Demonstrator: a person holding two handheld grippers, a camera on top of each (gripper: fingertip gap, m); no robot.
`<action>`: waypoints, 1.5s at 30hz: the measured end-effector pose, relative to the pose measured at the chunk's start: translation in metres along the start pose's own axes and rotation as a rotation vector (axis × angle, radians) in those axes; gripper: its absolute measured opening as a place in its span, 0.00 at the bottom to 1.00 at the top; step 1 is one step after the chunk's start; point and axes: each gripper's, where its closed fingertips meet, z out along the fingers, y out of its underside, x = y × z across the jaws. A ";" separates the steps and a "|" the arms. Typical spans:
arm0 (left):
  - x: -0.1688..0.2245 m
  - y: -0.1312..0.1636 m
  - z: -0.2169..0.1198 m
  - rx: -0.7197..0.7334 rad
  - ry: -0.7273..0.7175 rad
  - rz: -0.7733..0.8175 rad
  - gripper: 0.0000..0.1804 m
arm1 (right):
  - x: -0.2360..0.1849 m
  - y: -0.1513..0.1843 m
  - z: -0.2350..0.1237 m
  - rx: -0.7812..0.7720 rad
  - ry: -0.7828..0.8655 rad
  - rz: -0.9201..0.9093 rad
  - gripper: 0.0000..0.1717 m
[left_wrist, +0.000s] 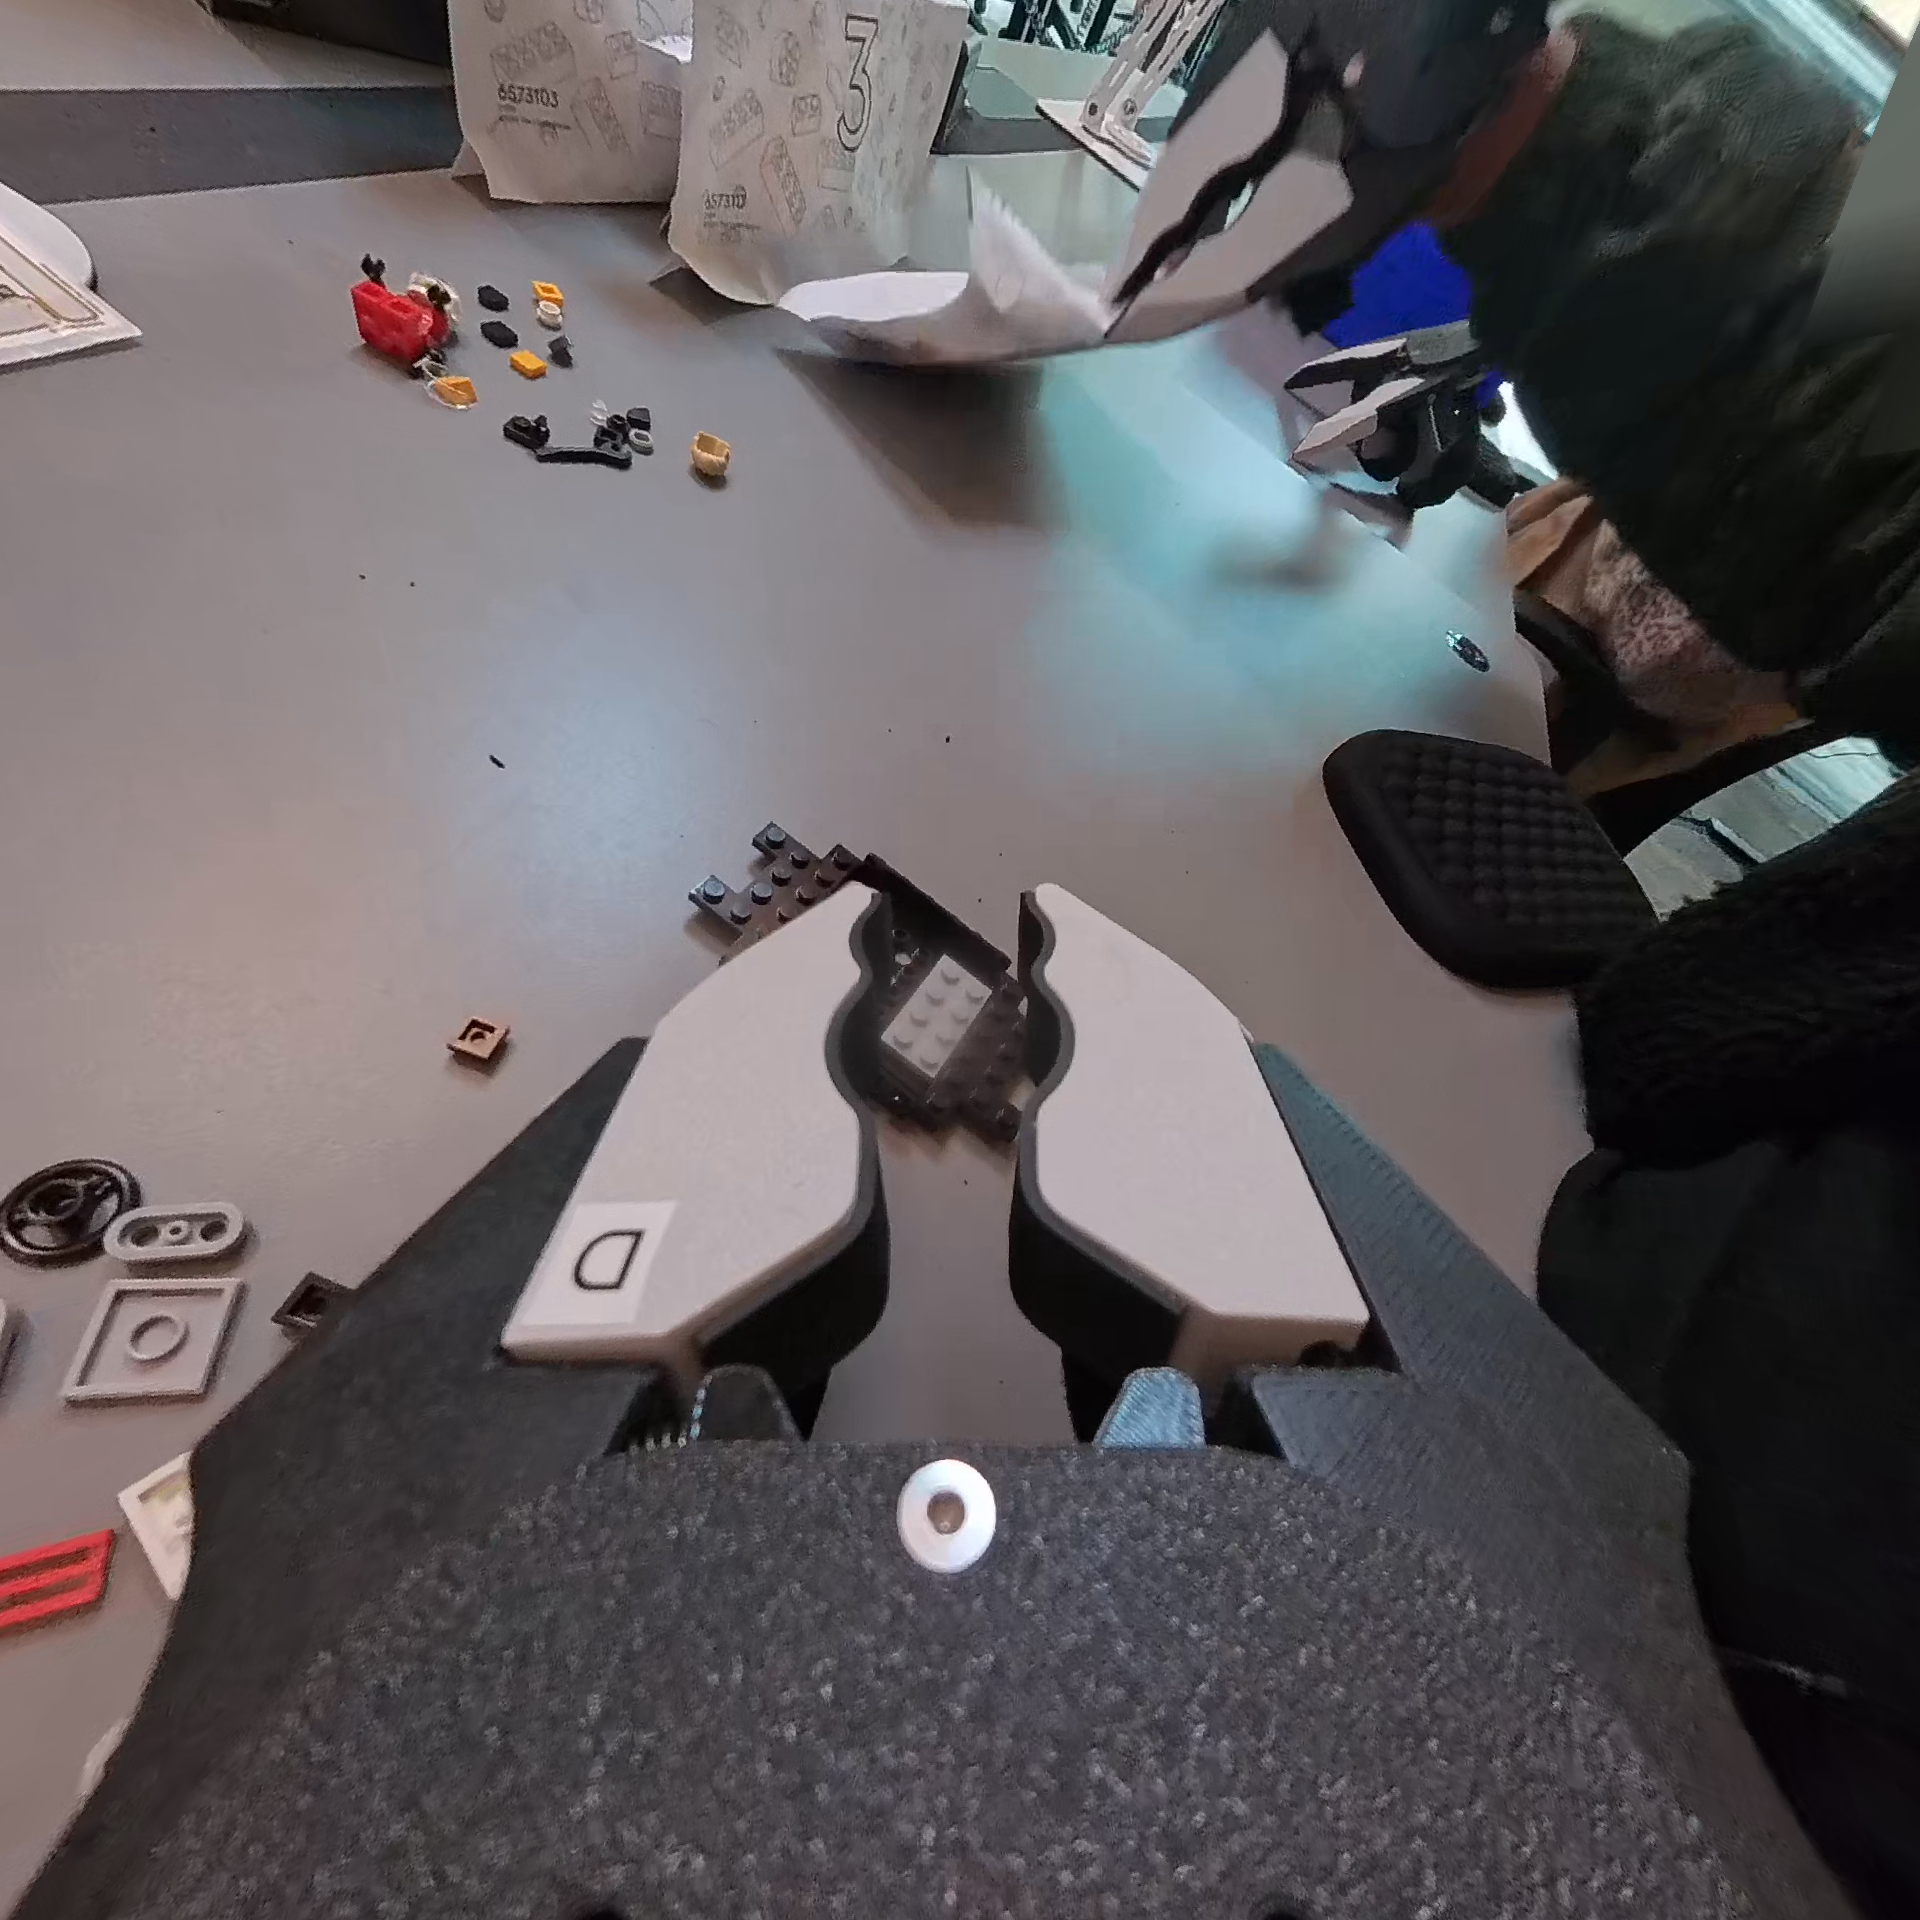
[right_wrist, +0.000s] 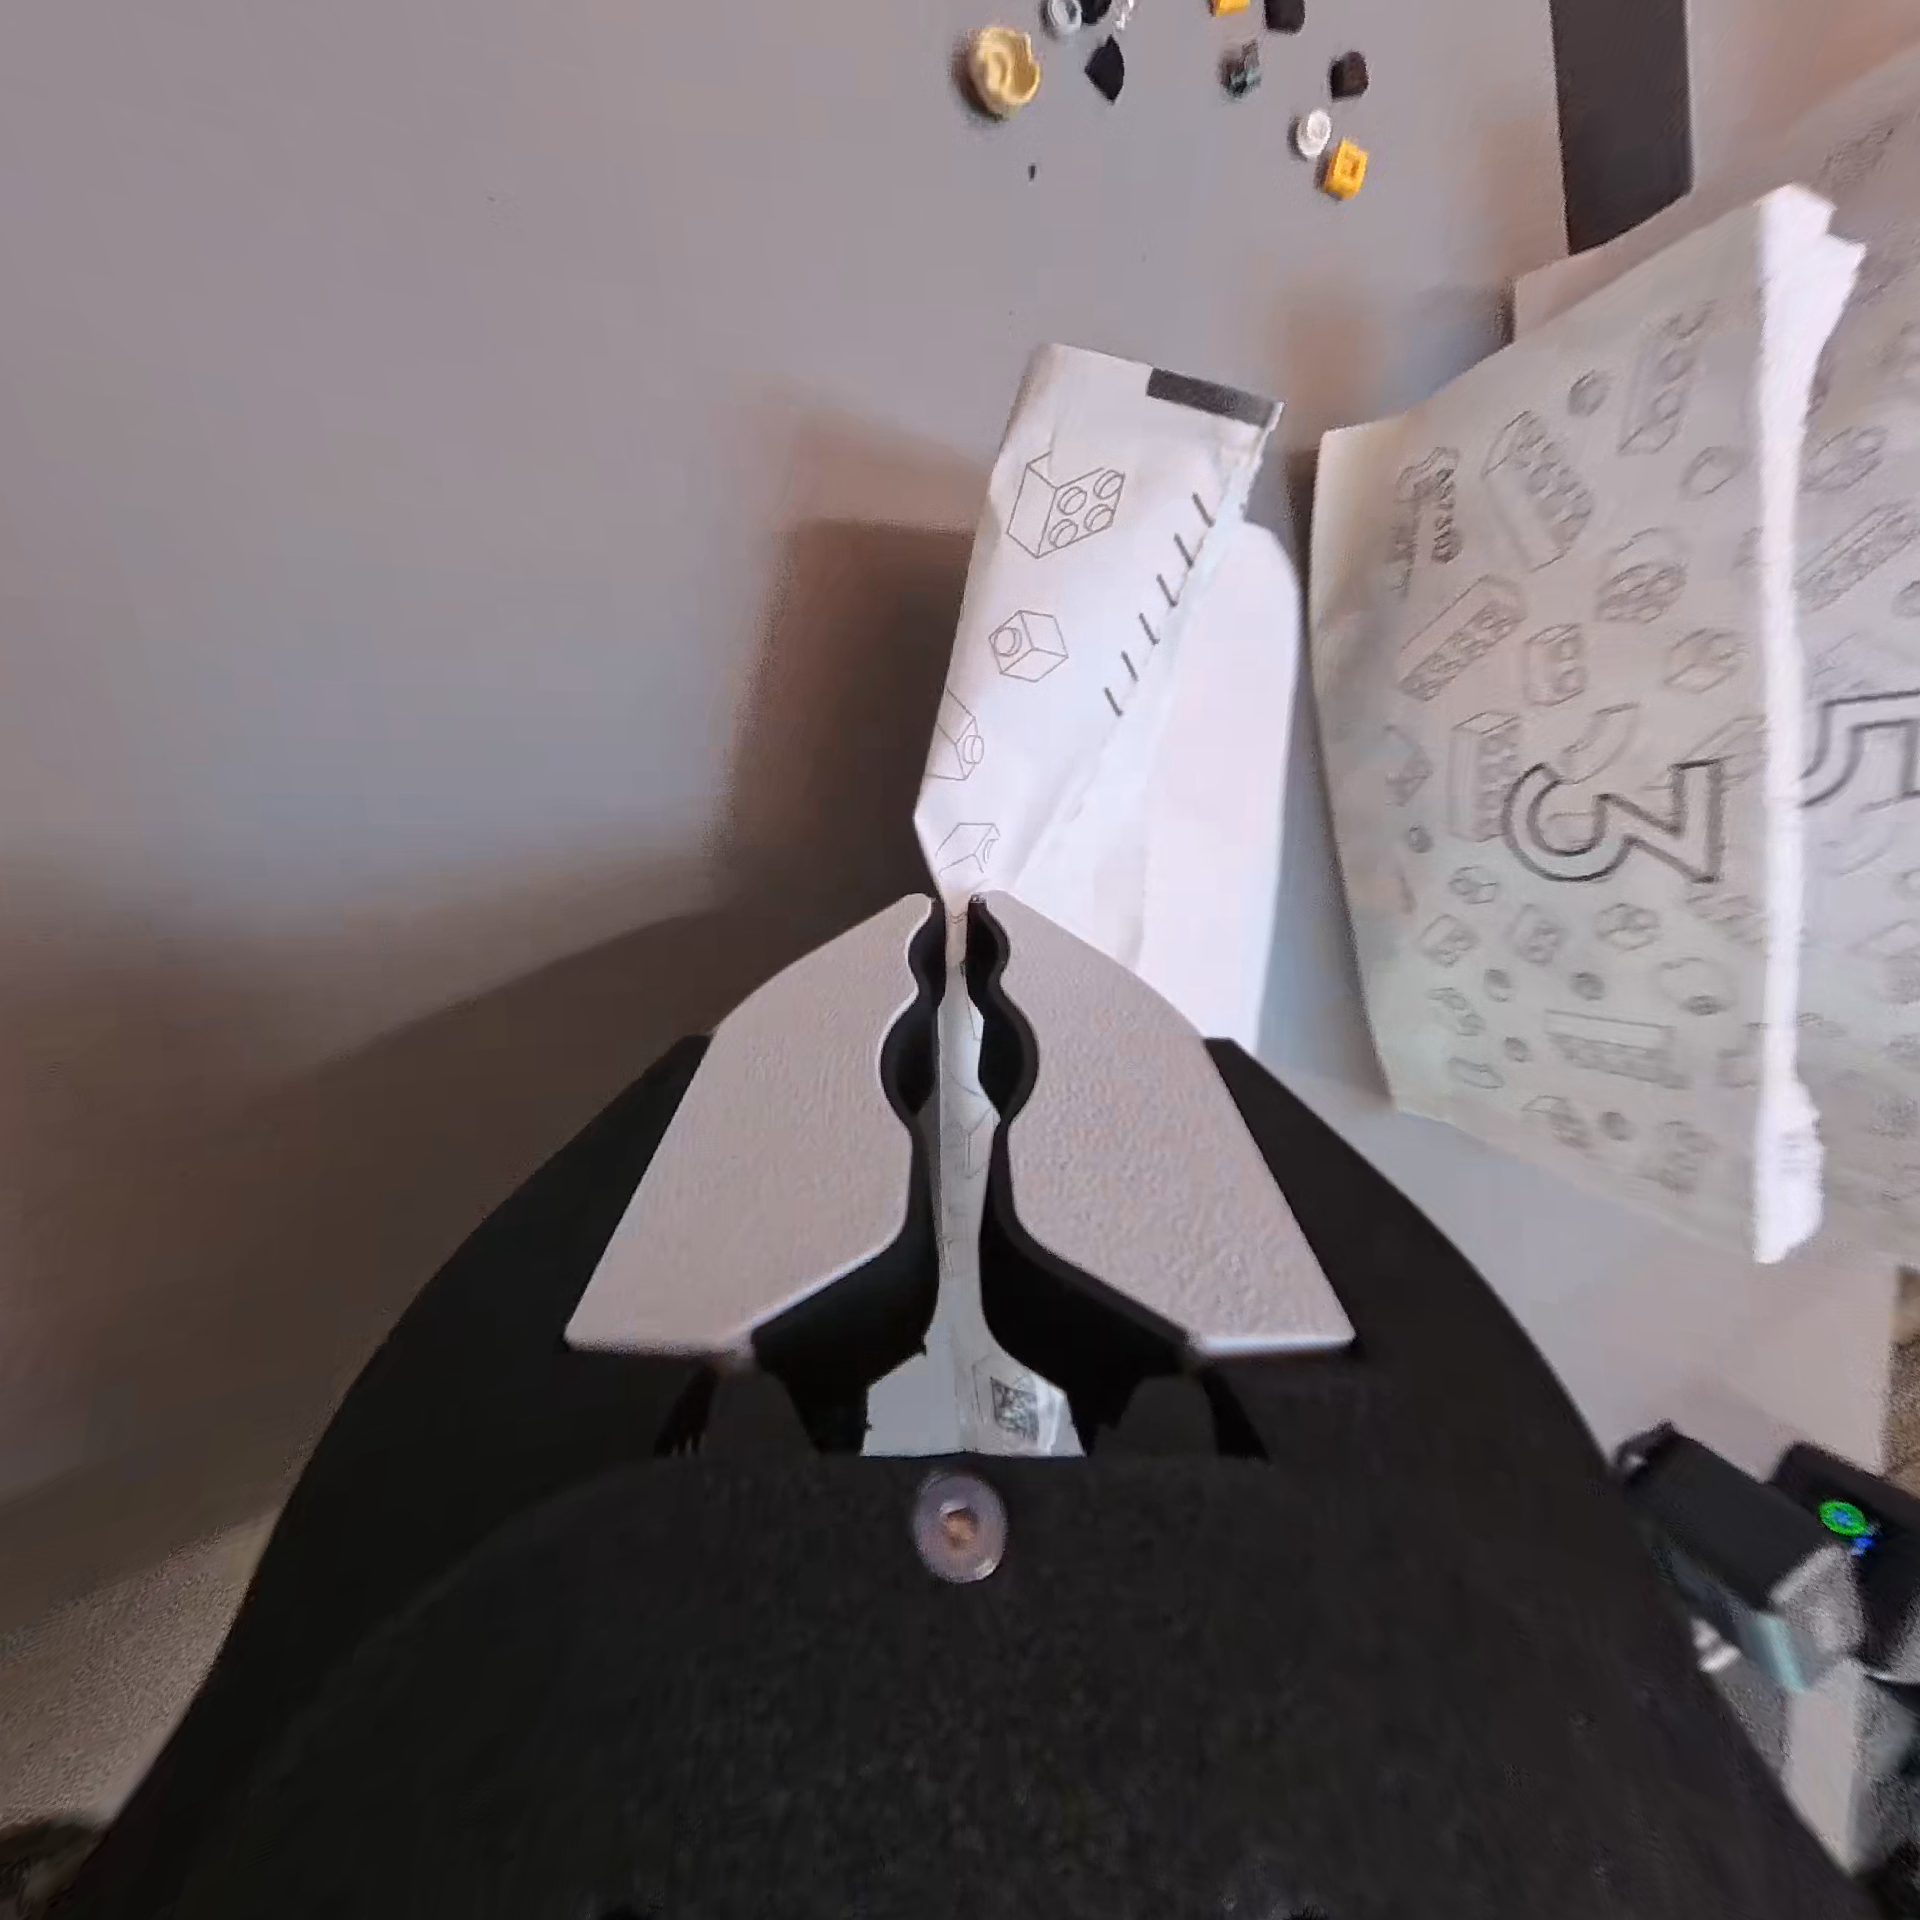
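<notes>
My left gripper (left_wrist: 951, 904) is shut on a black brick assembly (left_wrist: 790, 883) that rests on the grey table (left_wrist: 520, 675). A light grey studded plate (left_wrist: 940, 1013) sits on the assembly between my fingers. My right gripper (right_wrist: 956, 914) is shut on the edge of a flat white paper bag (right_wrist: 1101, 644) printed with brick outlines. The bag runs back between its fingers and hangs above the table. The left wrist view shows the right gripper (left_wrist: 1117, 301) at the upper right with the same bag (left_wrist: 935, 312) trailing from it.
Larger printed paper bags stand at the table's back (left_wrist: 821, 135) (right_wrist: 1558, 779). Small loose pieces (left_wrist: 520, 353), a tan piece (left_wrist: 711, 454) and a brown tile (left_wrist: 478, 1041) lie on the table. Grey and black parts (left_wrist: 156, 1340) lie at the left. A black chair armrest (left_wrist: 1475, 852) is at the right. There is about 30 cm between the tips of the two grippers. From my left tips it is roughly 8 cm to the brown tile (left_wrist: 478, 1041); from my right, 35 cm.
</notes>
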 end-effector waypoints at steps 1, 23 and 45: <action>0.000 0.001 0.001 -0.003 0.000 0.000 0.12 | 0.006 -0.002 -0.007 -0.006 -0.012 -0.018 0.02; -0.007 0.006 0.002 -0.015 0.025 -0.071 0.12 | 0.130 -0.016 -0.006 -0.097 -0.026 -0.003 0.16; -0.006 0.006 0.003 -0.020 0.022 -0.059 0.12 | 0.119 -0.002 0.020 -0.153 0.115 -0.215 0.02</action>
